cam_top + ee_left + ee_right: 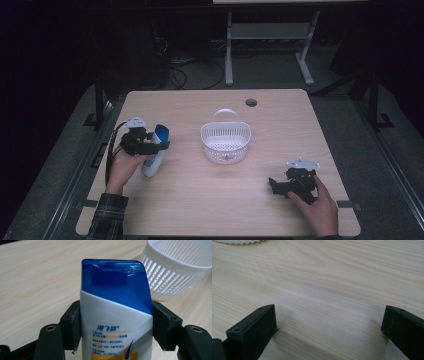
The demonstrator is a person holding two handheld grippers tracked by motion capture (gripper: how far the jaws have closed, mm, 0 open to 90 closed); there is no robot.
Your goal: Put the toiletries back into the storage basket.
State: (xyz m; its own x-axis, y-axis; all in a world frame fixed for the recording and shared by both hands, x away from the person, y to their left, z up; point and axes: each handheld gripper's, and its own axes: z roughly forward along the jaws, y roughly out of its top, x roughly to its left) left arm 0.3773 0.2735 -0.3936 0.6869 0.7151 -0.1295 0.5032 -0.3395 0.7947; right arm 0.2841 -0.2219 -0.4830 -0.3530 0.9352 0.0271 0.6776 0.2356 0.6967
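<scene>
Between your black left gripper's point(116, 327) jaws: a white bottle point(116, 322) with a translucent blue cap and blue-and-orange label print. Beyond it, a white slatted basket point(175, 270). Pale wood-grain table point(324, 290) lies between your black right gripper's point(329, 325) jaws.

One shampoo bottle point(156, 150), one white basket point(226, 141), two tools.

White basket point(226, 142) on wooden table point(200, 200)

We wear a dark plaid sleeve point(107, 220) on the left forearm. Each gripper, the left gripper point(161, 145) and the right gripper point(272, 184), is black, with a grey three-cornered plate on top. The blocky black jaws carry small round screw holes. A black cable point(109, 155) trails from the left one.
</scene>
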